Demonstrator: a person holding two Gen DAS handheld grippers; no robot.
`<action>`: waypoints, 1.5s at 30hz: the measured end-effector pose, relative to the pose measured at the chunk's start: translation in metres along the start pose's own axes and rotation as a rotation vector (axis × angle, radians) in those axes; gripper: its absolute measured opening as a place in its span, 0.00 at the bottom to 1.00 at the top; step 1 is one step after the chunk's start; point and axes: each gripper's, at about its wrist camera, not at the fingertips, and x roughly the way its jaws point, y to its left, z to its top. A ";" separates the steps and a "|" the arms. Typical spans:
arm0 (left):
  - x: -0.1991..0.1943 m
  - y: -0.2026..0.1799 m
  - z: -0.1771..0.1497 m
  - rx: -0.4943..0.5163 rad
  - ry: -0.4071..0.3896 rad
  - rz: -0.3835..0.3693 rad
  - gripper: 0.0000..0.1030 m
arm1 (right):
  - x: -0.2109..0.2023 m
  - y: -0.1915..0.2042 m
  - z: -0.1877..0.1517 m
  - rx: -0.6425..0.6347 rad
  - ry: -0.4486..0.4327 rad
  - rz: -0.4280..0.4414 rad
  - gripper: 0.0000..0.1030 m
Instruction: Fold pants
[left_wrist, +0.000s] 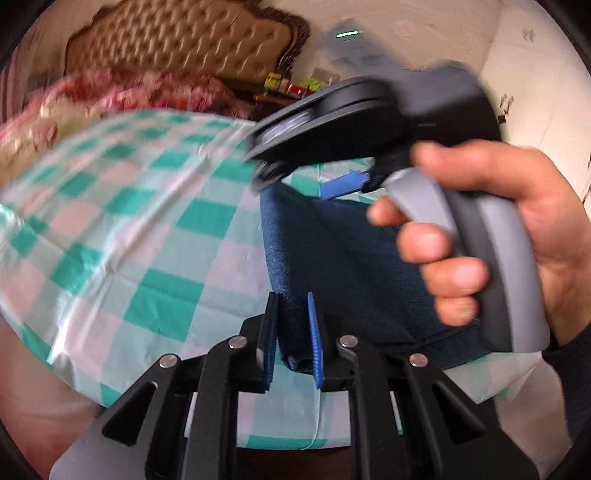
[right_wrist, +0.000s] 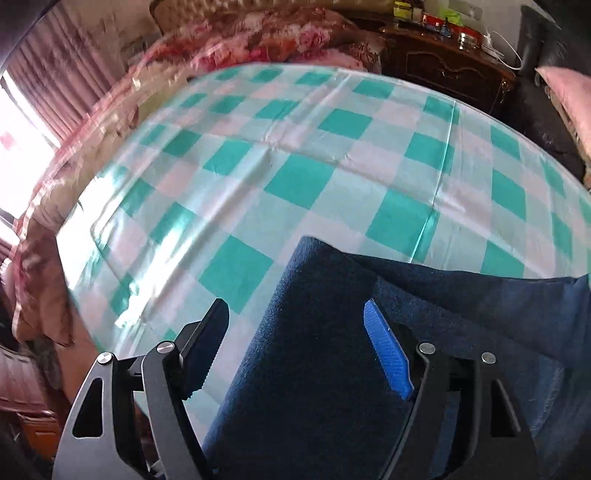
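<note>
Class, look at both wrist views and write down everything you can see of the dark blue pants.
The pants are dark navy, a thick, fuzzy-looking fabric, already folded into layers with a straight edge. They lie on the green-and-white checked sheet. The left hand-held gripper has a corner between its blue pads, apparently pinched. The right hand-held gripper straddles the fold with fingers wide apart, not clamped.

The pants are dark blue, the sheet has green, white and pale pink squares, the blanket is red and pink with flowers, the headboard is tan, and the curtain is dusty pink.
</note>
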 end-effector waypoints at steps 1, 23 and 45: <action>-0.003 -0.006 0.000 0.028 -0.012 0.020 0.15 | 0.003 0.002 0.000 -0.008 0.012 -0.005 0.71; 0.009 -0.027 -0.011 -0.076 -0.009 0.015 0.41 | -0.045 -0.033 -0.028 0.039 -0.175 -0.015 0.14; -0.027 -0.124 0.043 0.218 -0.173 0.093 0.15 | -0.134 -0.124 -0.035 0.201 -0.336 0.140 0.13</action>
